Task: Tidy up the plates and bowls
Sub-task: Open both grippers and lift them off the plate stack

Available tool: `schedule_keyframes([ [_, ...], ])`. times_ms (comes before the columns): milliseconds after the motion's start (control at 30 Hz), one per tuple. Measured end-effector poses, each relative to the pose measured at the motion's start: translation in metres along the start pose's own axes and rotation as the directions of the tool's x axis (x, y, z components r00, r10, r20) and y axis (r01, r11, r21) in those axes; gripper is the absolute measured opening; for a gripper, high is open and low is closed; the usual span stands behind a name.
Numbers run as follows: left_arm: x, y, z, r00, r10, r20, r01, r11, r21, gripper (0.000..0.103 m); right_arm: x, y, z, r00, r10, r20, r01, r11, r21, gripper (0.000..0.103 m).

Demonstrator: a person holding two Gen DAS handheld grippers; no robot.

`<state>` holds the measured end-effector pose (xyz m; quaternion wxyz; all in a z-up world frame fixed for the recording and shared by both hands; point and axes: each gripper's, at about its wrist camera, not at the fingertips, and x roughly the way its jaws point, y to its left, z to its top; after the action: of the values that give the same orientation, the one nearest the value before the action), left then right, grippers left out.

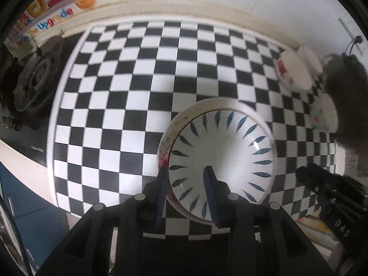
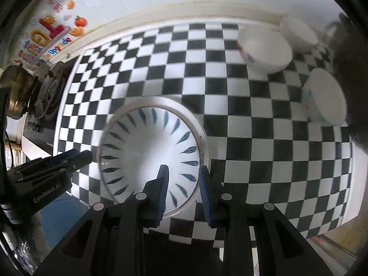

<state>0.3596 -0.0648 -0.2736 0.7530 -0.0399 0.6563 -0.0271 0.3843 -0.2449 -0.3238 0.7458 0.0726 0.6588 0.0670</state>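
Note:
A white bowl with blue leaf marks [image 1: 220, 156] [image 2: 147, 151] sits nested in a larger flower-edged dish [image 1: 164, 154] above the black-and-white checkered cloth [image 1: 128, 87] [image 2: 264, 151]. My left gripper [image 1: 185, 171] is shut on the stack's left rim, one finger outside and one inside the bowl. My right gripper [image 2: 184, 171] is shut on the opposite rim in the same way. Each gripper also shows in the other's view: the right gripper [image 1: 303, 172] at the right edge, the left gripper [image 2: 85, 157] at the left. Both views are slightly blurred.
Three more white bowls stand at the cloth's far right: a red-flowered bowl [image 1: 294, 73] [image 2: 264, 50], a plain bowl [image 1: 309, 57] [image 2: 299, 32] behind it, and a dotted bowl [image 1: 324, 115] [image 2: 324, 96] nearer. A dark blurred object [image 1: 345, 87] is beside them. A gas burner [image 1: 34, 80] lies left.

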Motion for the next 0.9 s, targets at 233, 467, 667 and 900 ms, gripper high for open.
schedule_keyframes([
  [233,-0.046,-0.009,-0.015,0.998,0.014,0.056,-0.015,1.000,0.016,0.029,-0.060,0.009,-0.017,0.998,-0.004,0.058,0.006,0.999,-0.031,0.030],
  [467,-0.075,-0.022,-0.037,0.998,0.004,0.060,-0.005,1.000,0.024,0.029,-0.107,0.014,-0.036,0.994,0.005,0.113,0.001,0.999,-0.052,0.034],
  [667,-0.096,-0.032,-0.049,0.994,0.023,0.109,-0.028,0.998,0.050,0.029,-0.129,0.018,-0.048,0.992,0.027,0.126,-0.019,0.998,-0.062,0.036],
  [900,-0.117,-0.029,-0.051,0.985,0.020,0.169,-0.034,0.996,0.077,0.031,-0.155,0.024,-0.054,0.984,0.002,0.176,0.006,0.999,-0.046,0.044],
])
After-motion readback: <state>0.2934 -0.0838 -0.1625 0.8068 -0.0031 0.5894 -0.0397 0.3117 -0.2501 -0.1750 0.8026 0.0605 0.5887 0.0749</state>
